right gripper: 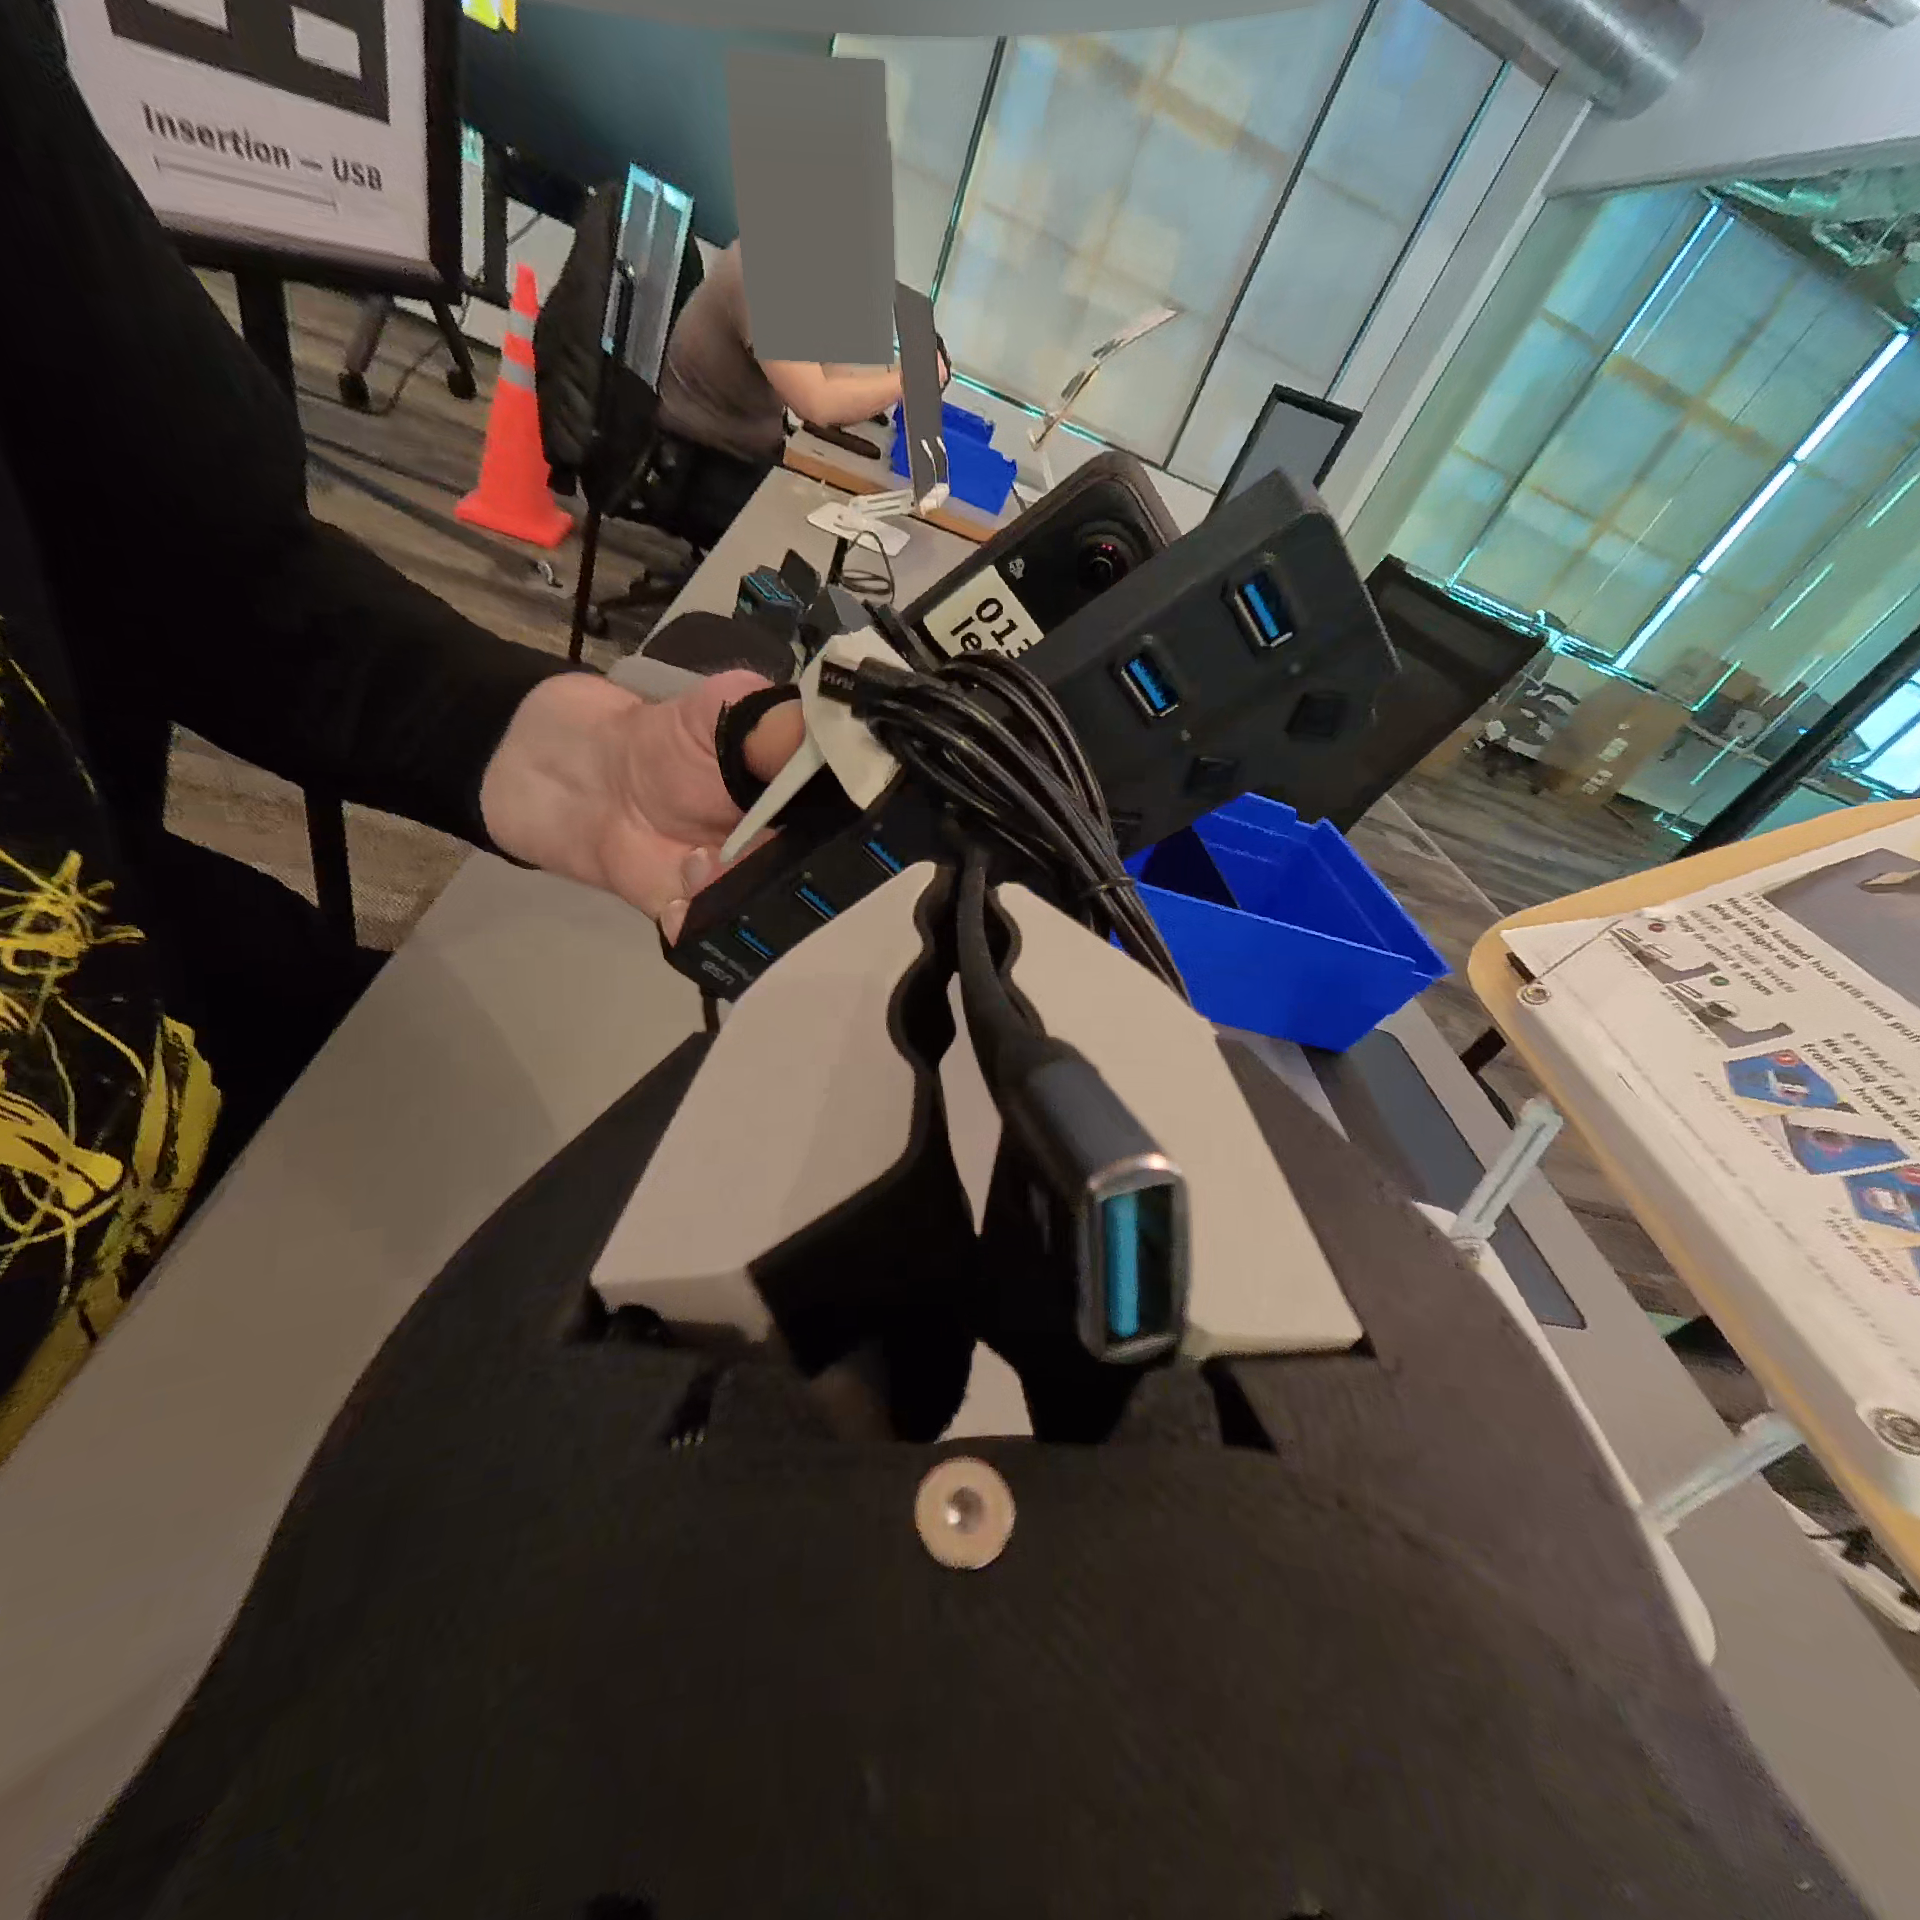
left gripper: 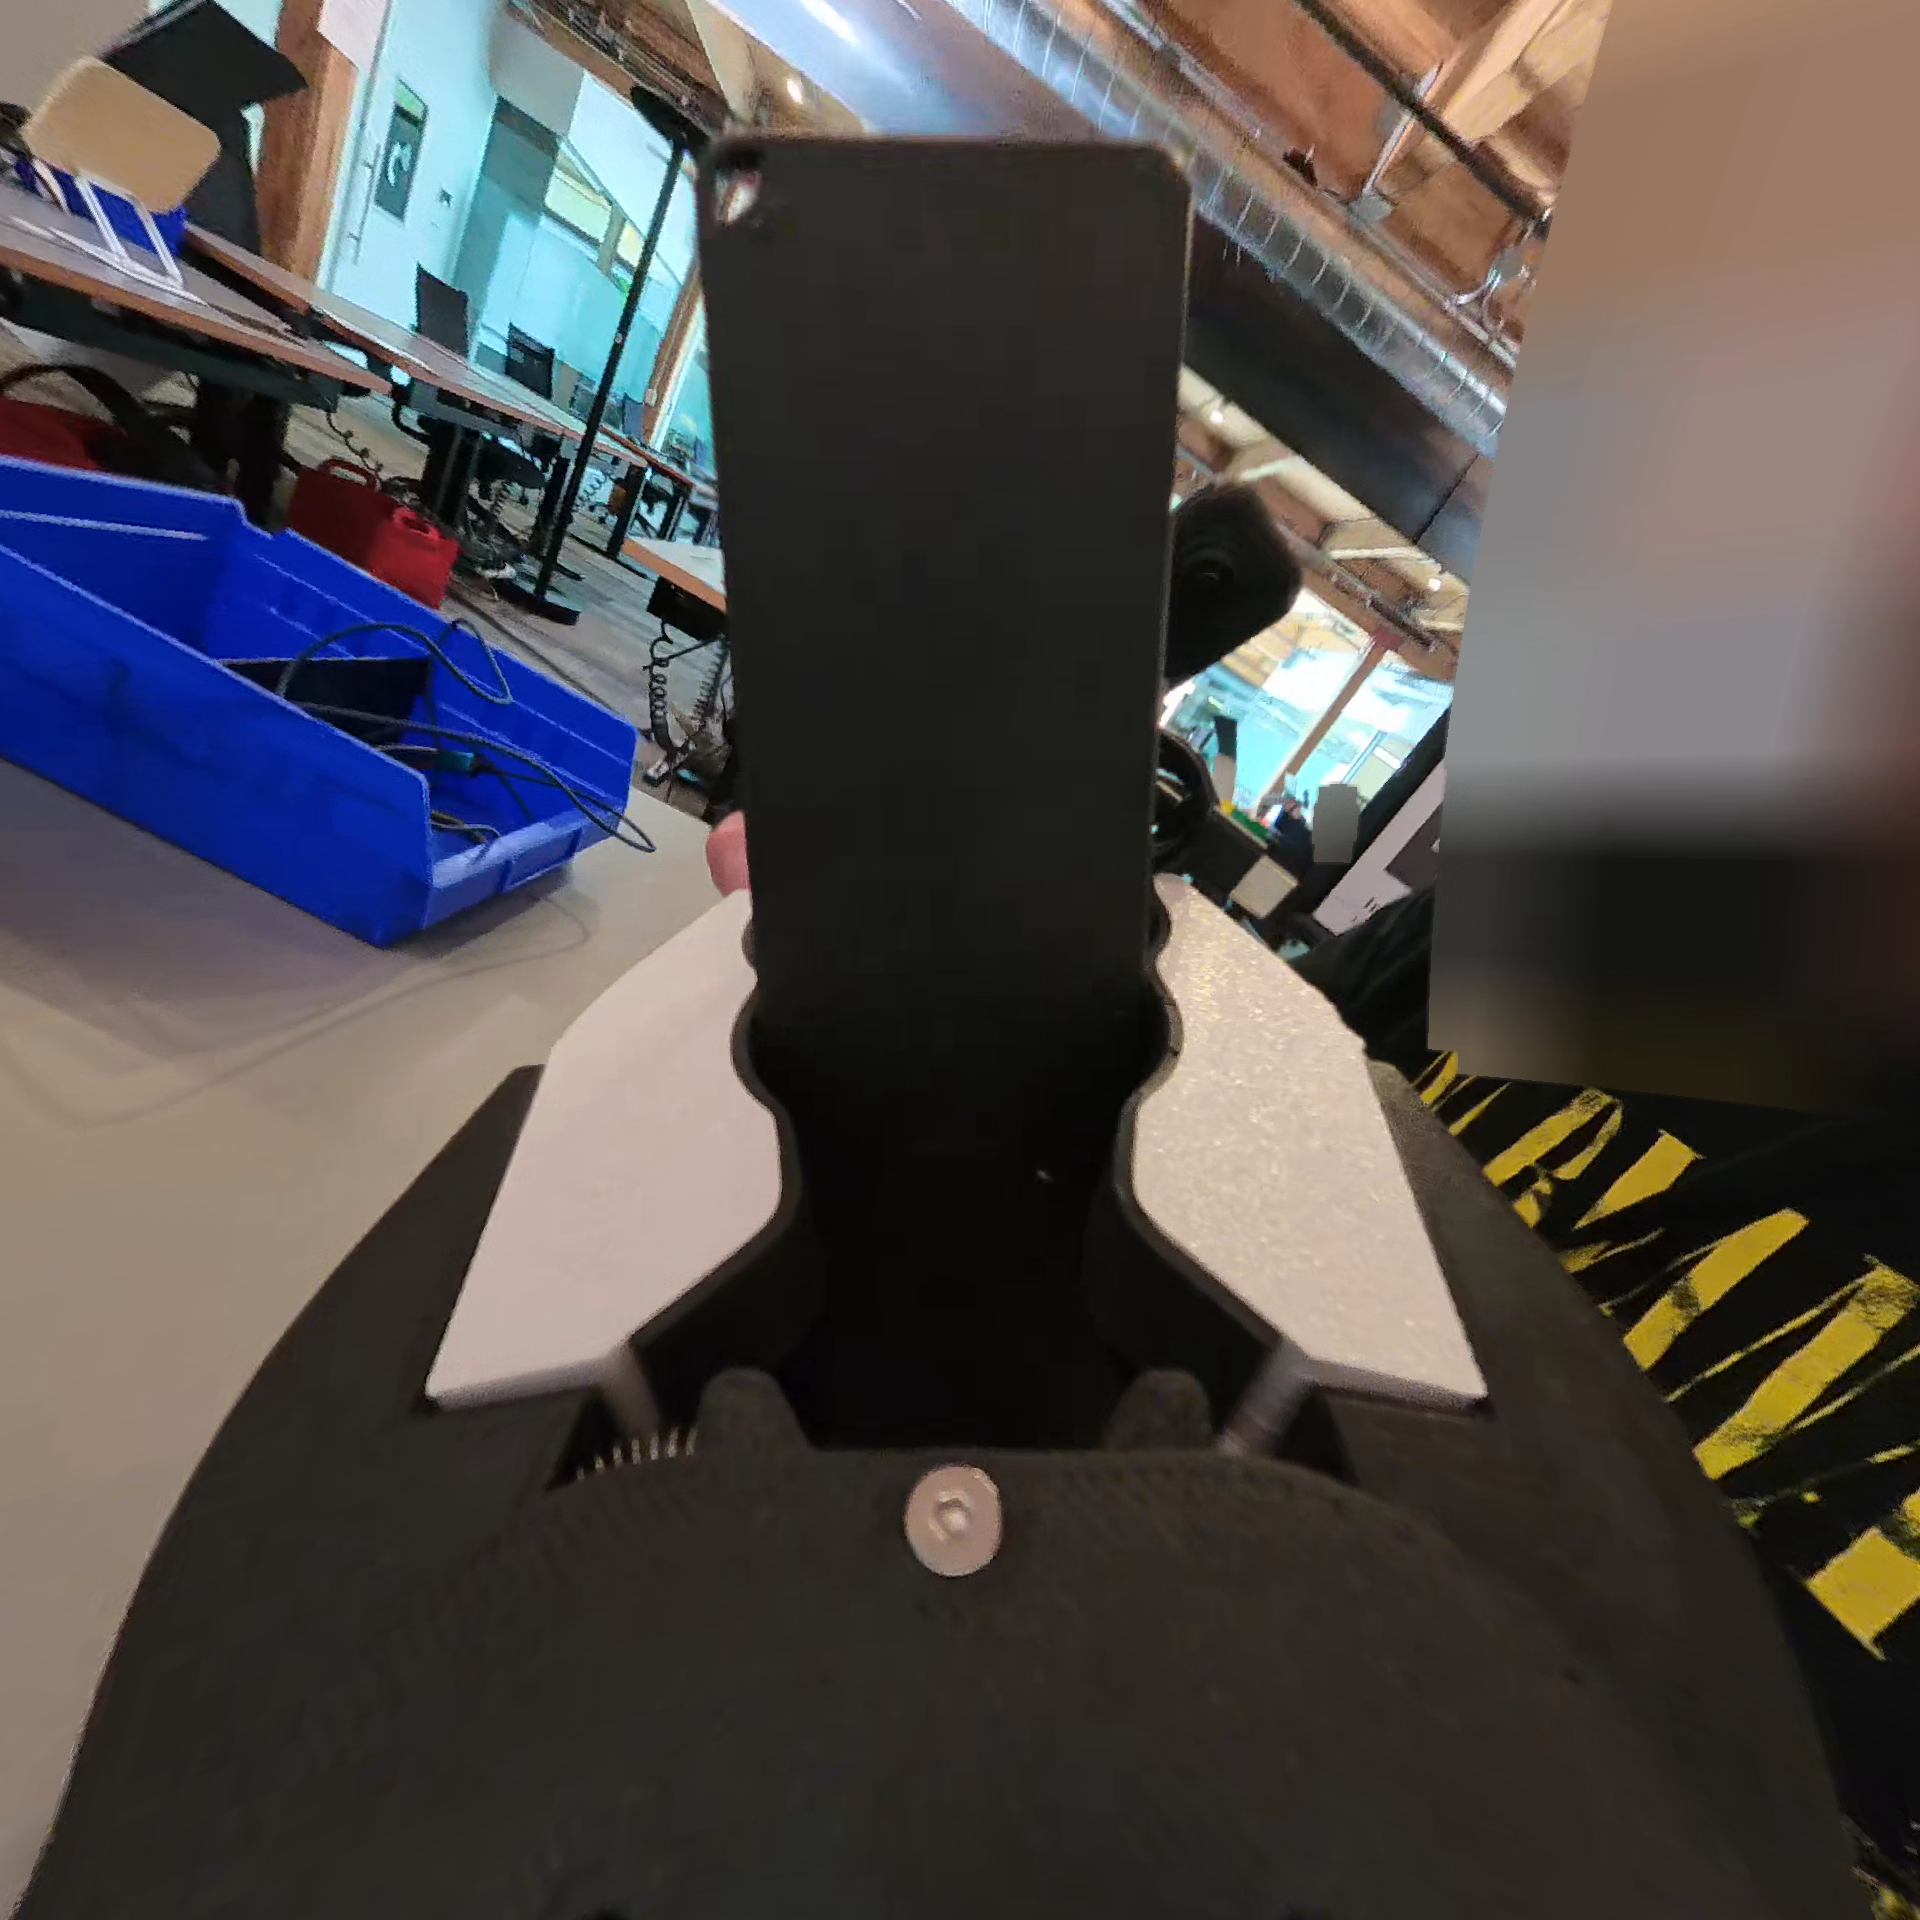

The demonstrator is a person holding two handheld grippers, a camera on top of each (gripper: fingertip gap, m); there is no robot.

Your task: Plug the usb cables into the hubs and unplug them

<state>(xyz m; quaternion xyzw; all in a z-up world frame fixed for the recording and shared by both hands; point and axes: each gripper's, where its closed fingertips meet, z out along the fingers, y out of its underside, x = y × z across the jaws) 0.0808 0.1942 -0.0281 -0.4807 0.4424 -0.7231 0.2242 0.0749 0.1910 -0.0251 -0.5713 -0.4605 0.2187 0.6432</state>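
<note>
In the left wrist view my left gripper (left gripper: 951, 914) is shut on a wide black hub block (left gripper: 945, 520) that stands upright between its white fingers (left gripper: 644, 1143). The right wrist view shows that block's front (right gripper: 1226, 665) with blue USB ports. My right gripper (right gripper: 966, 904) is shut on a thin black usb cable (right gripper: 987, 997). The cable's blue-cored socket end (right gripper: 1132, 1257) hangs back toward the camera. The cable runs up into a tied black bundle (right gripper: 997, 748). A slim black hub (right gripper: 790, 904) with blue ports lies just behind my right fingertips, at a person's hand (right gripper: 613, 779).
A blue bin (left gripper: 312, 748) with cables sits on the grey table (left gripper: 208, 1143) to the left. It also shows in the right wrist view (right gripper: 1278, 935), behind the gripper. A tilted instruction board (right gripper: 1714, 1091) stands at the right. An orange cone (right gripper: 520, 436) and a seated person are farther back.
</note>
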